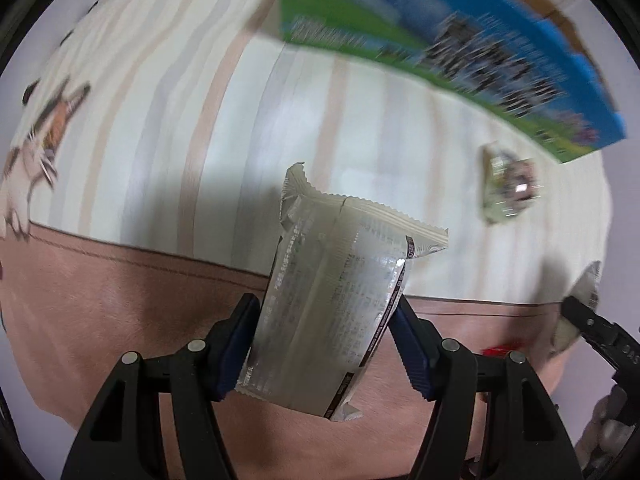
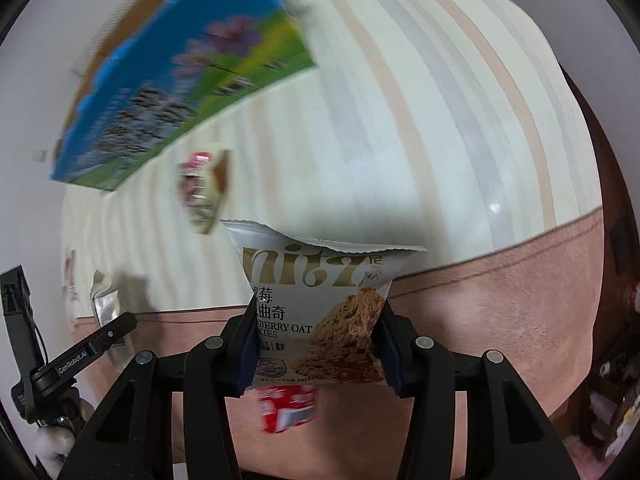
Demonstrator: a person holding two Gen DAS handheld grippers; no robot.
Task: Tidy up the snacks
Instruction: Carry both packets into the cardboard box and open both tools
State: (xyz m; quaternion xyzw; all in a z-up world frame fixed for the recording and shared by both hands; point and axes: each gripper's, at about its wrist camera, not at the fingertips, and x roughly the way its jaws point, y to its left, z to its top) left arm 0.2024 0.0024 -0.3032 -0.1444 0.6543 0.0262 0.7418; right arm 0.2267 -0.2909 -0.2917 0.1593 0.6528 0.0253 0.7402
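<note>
Overhead, left gripper (image 1: 326, 344) clamped on a silver snack packet (image 1: 336, 304), right gripper (image 2: 316, 344) clamped on an oat cookie packet (image 2: 320, 312), above striped cloth (image 2: 400, 120); blue-green box (image 1: 440, 40) far, loose packet (image 1: 506, 188) near it.

Your left claw (image 1: 326, 344) is clamped on a silver printed snack packet (image 1: 332, 320), held upright. Your right claw (image 2: 316, 344) grips a white oat-cookie packet (image 2: 320, 316), both raised side by side.
</note>
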